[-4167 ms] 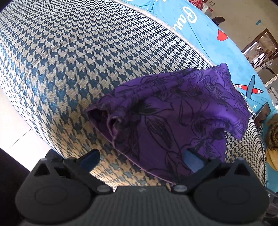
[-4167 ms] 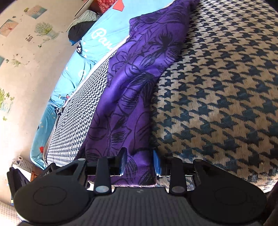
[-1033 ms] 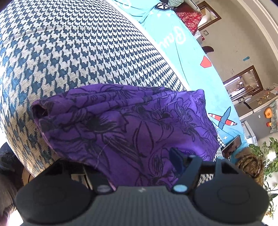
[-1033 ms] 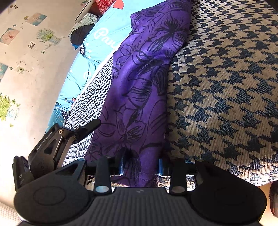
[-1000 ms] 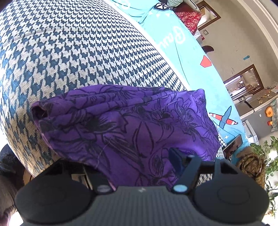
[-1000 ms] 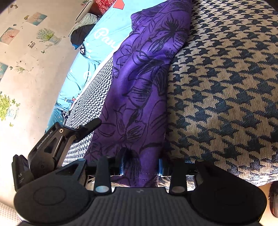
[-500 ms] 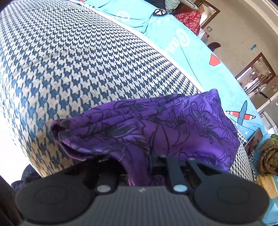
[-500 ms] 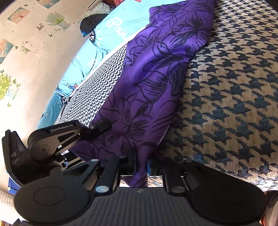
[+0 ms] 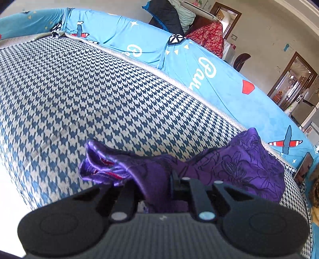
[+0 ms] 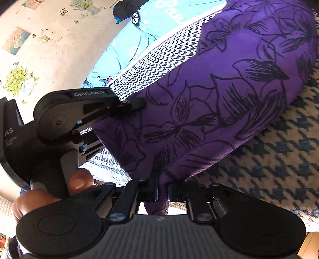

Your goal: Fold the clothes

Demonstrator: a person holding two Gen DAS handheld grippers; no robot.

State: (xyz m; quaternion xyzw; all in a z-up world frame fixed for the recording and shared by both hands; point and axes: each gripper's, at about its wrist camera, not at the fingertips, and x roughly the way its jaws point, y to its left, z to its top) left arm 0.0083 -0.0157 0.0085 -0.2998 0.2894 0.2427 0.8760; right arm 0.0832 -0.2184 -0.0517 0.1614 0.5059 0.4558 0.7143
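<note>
A purple garment (image 9: 249, 165) with a black flower print lies bunched on the houndstooth bed cover (image 9: 79, 89). My left gripper (image 9: 159, 187) is shut on its near edge, and the cloth rises off the cover into the jaws, with a loose fold (image 9: 97, 165) sticking out to the left. In the right wrist view my right gripper (image 10: 163, 191) is shut on another part of the near edge of the purple garment (image 10: 229, 89), which is lifted and drapes away over the houndstooth cover (image 10: 279, 169). The left gripper's body (image 10: 79, 111) shows at the left there, clamped on the cloth, with fingers of a hand (image 10: 79, 181) below it.
A light blue printed sheet (image 9: 199, 65) runs along the far side of the bed. Dark and red bedding (image 9: 179, 18) is piled at the far end. A wall with flower stickers (image 10: 30, 49) stands beyond the bed's left side. A doorway (image 9: 289, 83) is at the right.
Both grippers have closed on the garment's near edge. Its front edge has come up off the cover, and the left gripper has lifted and tilted, so more of the bed shows.
</note>
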